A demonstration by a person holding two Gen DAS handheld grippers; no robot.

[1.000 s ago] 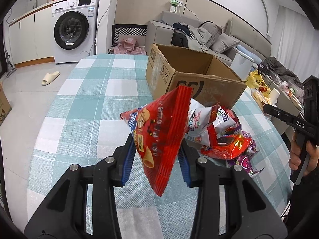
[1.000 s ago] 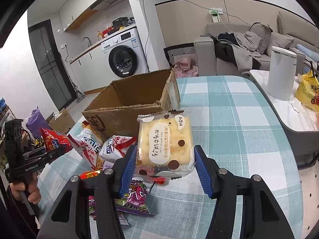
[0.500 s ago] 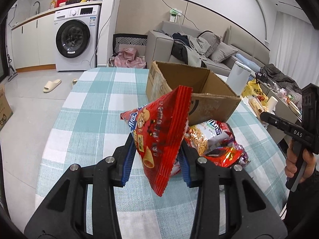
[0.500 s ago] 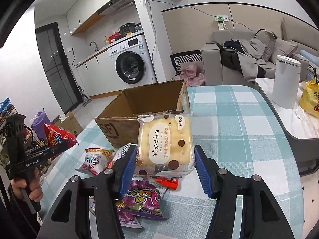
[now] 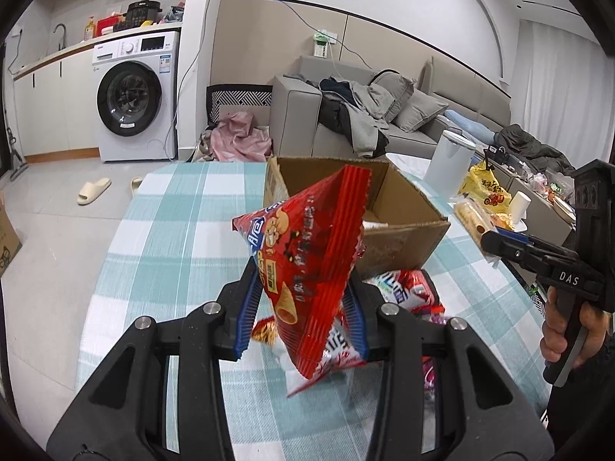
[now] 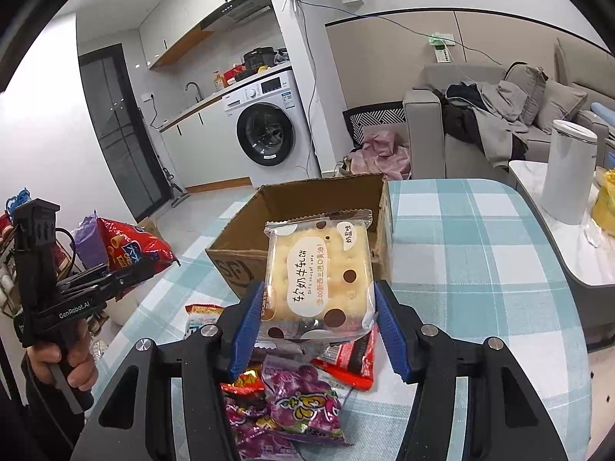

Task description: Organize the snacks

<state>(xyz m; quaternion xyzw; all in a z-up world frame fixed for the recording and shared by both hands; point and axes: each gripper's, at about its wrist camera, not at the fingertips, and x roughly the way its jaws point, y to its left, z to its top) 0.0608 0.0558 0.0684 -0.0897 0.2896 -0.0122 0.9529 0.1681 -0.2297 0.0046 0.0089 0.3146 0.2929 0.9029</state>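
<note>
My left gripper (image 5: pixel 301 319) is shut on a red snack bag (image 5: pixel 307 257), held above the checked table (image 5: pixel 173 238). My right gripper (image 6: pixel 317 330) is shut on a clear square pack of pale nougat biscuits (image 6: pixel 321 274). Both packs hang in front of an open cardboard box (image 5: pixel 399 211) (image 6: pixel 307 207) at the table's middle. Below them lies a pile of snack packets (image 6: pixel 292 403) (image 5: pixel 403 288), red, white and purple. Across the table, the right gripper (image 5: pixel 499 240) shows in the left wrist view. In the right wrist view the left gripper (image 6: pixel 153 265) holds its red bag (image 6: pixel 130 246).
A white canister (image 6: pixel 569 169) and a yellow bag (image 5: pixel 484 188) stand on a side table at the right. Behind are a grey sofa (image 5: pixel 384 115) with clothes and a washing machine (image 5: pixel 134 96). The table's far half shows bare checked cloth.
Both grippers have risen with their packs, so the box and snack pile now sit lower and farther in both views. Neither grip has changed.
</note>
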